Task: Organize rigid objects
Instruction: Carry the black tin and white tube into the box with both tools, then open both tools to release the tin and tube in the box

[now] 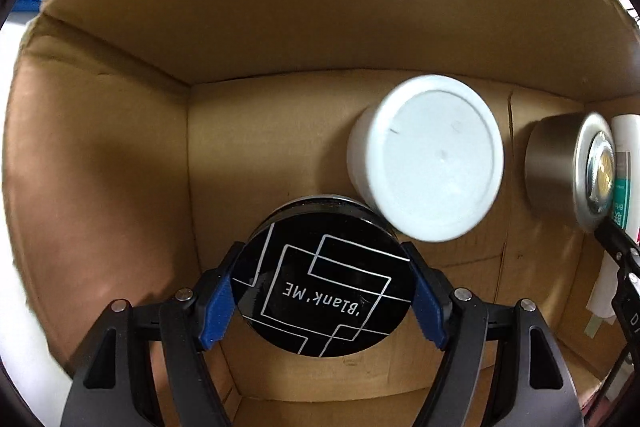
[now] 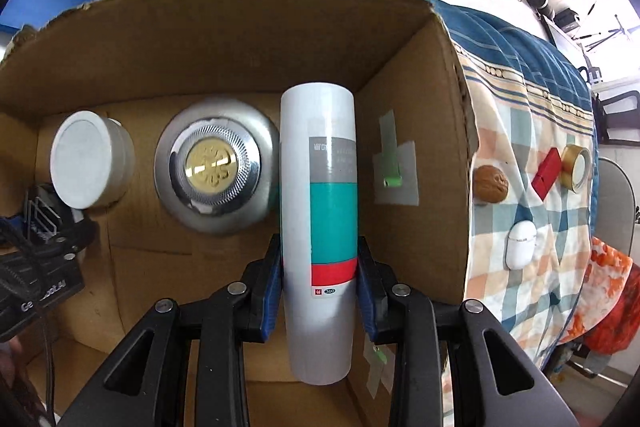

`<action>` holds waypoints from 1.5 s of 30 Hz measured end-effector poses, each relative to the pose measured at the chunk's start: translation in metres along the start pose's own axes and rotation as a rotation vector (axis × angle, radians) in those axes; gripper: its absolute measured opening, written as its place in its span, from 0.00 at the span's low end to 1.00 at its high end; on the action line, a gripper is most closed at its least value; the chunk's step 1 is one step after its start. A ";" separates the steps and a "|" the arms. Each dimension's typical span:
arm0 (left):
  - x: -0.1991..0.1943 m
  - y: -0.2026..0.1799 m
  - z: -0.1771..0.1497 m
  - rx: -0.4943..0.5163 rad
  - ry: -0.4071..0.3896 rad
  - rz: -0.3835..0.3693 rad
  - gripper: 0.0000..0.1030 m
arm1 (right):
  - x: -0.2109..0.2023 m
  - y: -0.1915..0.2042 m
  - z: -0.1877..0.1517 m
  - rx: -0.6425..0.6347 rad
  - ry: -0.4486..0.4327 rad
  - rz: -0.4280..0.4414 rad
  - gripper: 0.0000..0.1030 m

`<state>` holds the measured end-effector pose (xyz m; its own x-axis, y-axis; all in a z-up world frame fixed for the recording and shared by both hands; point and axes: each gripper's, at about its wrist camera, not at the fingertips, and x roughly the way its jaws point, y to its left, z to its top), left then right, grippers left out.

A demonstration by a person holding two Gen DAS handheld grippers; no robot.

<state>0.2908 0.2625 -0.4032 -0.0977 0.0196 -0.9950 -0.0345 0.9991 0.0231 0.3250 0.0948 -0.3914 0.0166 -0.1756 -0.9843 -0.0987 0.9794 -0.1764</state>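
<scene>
My left gripper [image 1: 322, 293] is shut on a black round jar [image 1: 324, 279] with a "Blank ME" lid, held inside the cardboard box [image 1: 120, 155] near its floor. A white jar [image 1: 428, 159] and a silver round tin [image 1: 568, 167] stand on the box floor beyond it. My right gripper [image 2: 318, 287] is shut on a tall white tube [image 2: 320, 219] with teal and red bands, held inside the same box [image 2: 420, 131] against its right wall. The silver tin [image 2: 214, 165] and white jar [image 2: 90, 163] show to its left.
Outside the box on the checked cloth [image 2: 532, 211] lie a walnut [image 2: 490, 183], a red block [image 2: 546, 167], a gold tape roll [image 2: 576, 163] and a white earbud case [image 2: 520, 243]. The other gripper [image 2: 44, 247] shows at the left.
</scene>
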 end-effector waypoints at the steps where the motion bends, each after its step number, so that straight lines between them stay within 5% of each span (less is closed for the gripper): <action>1: 0.001 0.001 0.001 -0.003 0.002 -0.008 0.71 | 0.000 0.000 0.003 -0.002 -0.002 0.011 0.34; 7: 0.005 0.014 -0.004 -0.013 0.021 -0.045 0.71 | 0.017 0.001 0.015 -0.008 0.048 0.130 0.34; 17: -0.006 0.033 0.000 -0.059 0.087 -0.097 0.73 | 0.032 -0.005 0.023 0.007 0.070 0.189 0.40; 21: -0.023 0.033 -0.005 -0.042 0.083 -0.082 0.82 | 0.024 -0.005 0.024 -0.001 0.081 0.181 0.44; 26: -0.046 0.031 -0.018 -0.027 0.045 -0.079 0.84 | 0.013 -0.006 0.018 -0.009 0.127 0.168 0.48; 28: -0.056 0.030 -0.028 -0.023 0.025 -0.081 0.84 | 0.008 -0.007 0.012 -0.008 0.140 0.164 0.60; 30: -0.063 0.028 -0.039 -0.024 0.004 -0.089 0.84 | 0.000 -0.010 0.007 -0.015 0.113 0.155 0.90; 37: -0.101 0.024 -0.072 -0.022 -0.110 -0.071 0.85 | -0.028 -0.024 -0.024 -0.049 0.052 0.192 0.90; 41: -0.127 0.018 -0.096 -0.068 -0.178 -0.075 0.99 | -0.053 -0.026 -0.047 -0.051 0.004 0.220 0.90; 45: -0.140 -0.003 -0.103 -0.094 -0.236 -0.099 0.99 | -0.067 -0.031 -0.062 -0.057 -0.040 0.242 0.93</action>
<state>0.2023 0.2526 -0.2545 0.1452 -0.0594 -0.9876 -0.1251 0.9891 -0.0779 0.2655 0.0702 -0.3198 0.0249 0.0684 -0.9973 -0.1605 0.9850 0.0635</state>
